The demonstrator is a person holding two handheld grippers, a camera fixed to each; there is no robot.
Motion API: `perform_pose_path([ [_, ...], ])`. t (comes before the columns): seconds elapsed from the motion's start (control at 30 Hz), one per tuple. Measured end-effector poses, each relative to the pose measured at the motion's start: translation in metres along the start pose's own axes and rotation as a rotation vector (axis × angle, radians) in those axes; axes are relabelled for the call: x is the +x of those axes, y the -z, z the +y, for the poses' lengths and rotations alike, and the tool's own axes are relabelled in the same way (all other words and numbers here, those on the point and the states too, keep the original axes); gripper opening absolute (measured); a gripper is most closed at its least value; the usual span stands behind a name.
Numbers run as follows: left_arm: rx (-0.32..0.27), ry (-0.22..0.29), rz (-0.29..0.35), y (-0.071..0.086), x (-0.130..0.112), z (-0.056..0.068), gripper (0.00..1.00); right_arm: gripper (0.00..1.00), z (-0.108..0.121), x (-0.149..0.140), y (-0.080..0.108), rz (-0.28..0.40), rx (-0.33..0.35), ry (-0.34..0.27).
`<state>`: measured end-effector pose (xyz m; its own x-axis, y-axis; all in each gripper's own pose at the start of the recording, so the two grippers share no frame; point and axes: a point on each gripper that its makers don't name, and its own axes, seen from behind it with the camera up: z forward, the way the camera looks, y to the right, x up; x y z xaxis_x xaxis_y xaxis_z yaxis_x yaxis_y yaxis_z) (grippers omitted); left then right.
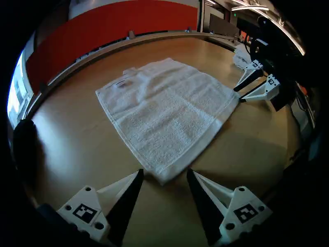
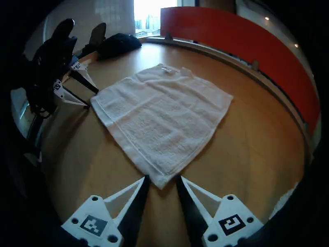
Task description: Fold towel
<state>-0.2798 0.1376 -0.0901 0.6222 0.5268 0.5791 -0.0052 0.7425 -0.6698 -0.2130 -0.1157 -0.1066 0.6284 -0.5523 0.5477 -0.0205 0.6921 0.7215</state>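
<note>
**Both grippers set on towel corners, grasp not yet made**

The white towel (image 1: 164, 111) lies spread flat in the middle of the bench (image 1: 78, 140). My left gripper (image 1: 165, 173) is wide open and holds nothing, with one towel corner between its fingertips at 6 o'clock. The right gripper (image 2: 162, 178) is likewise open and empty, straddling the neighbouring corner at 6 o'clock in its own view. I judge this the pre-grasp of a fold. Next, both must pinch their corners, lift evenly, and carry that edge toward 12 o'clock.
</note>
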Motion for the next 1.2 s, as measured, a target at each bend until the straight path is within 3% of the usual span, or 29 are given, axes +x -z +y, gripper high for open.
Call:
perform_pose_path([
  [0.2,-0.002,-0.002,-0.003,0.001,0.001,0.003,0.64,0.28,-0.003,0.001,-0.001,0.0,0.004,0.008],
  [0.27,-0.001,-0.002,-0.005,0.0,0.001,0.003,0.51,0.25,-0.004,0.001,-0.001,-0.002,0.006,0.009],
  [0.37,0.003,0.004,-0.007,-0.001,0.002,0.002,0.42,0.18,-0.005,0.001,-0.001,-0.005,0.009,0.01],
  [0.6,0.022,0.036,-0.01,0.0,0.005,-0.002,0.15,0.13,-0.008,0.001,0.001,-0.007,0.007,-0.007],
  [0.8,0.022,0.078,-0.007,0.002,0.009,-0.002,0.1,0.13,-0.009,0.005,0.006,0.009,0.006,-0.024],
  [1.2,0.035,0.097,0.034,0.023,0.034,-0.005,0.1,0.13,-0.003,0.025,0.027,0.069,-0.016,-0.051],
])
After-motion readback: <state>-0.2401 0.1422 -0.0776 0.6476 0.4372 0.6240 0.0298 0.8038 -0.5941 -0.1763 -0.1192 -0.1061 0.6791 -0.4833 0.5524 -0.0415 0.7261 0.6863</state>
